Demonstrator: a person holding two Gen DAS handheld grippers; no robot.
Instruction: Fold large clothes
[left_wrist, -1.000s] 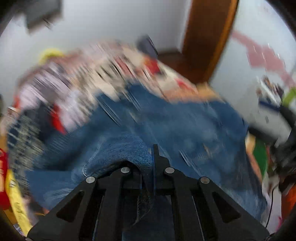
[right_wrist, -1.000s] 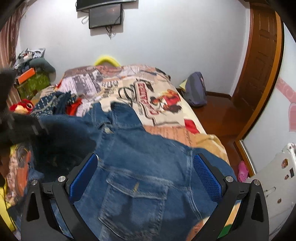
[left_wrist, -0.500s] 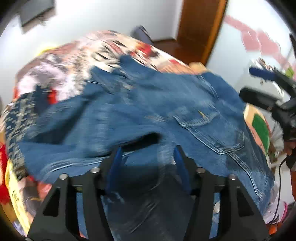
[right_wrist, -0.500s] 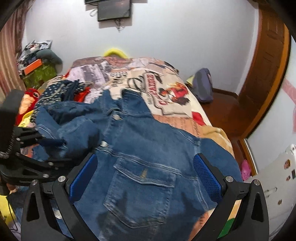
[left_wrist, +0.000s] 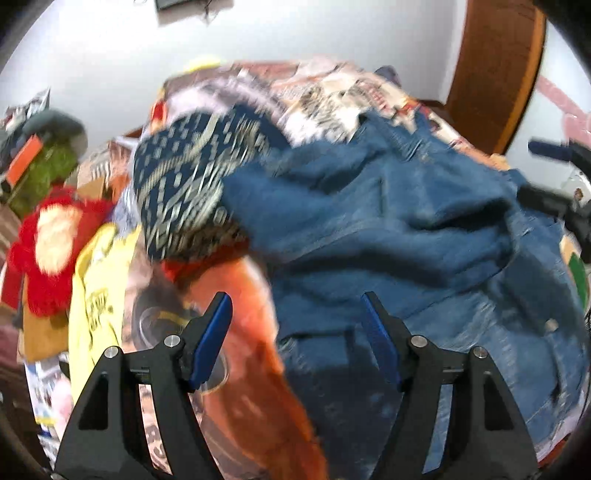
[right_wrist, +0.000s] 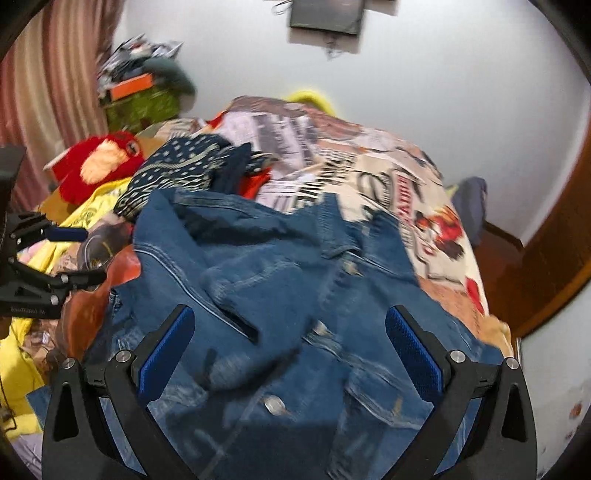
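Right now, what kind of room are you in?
Most likely a bedroom. There is a bed with a printed cover and a denim jacket spread on it, a red plush toy beside it, a striped curtain at one side, and a wooden door.

Red plush toy (right_wrist: 99, 166) — beside patterned bedspread (right_wrist: 388, 184)

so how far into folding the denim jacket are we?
Early. Done: one sleeve is thrown across the front of the denim jacket on the bed. In hand: nothing; the left gripper is opening with no cloth clamped, and the right gripper is open above the jacket. Left: the other sleeve and the body folds.
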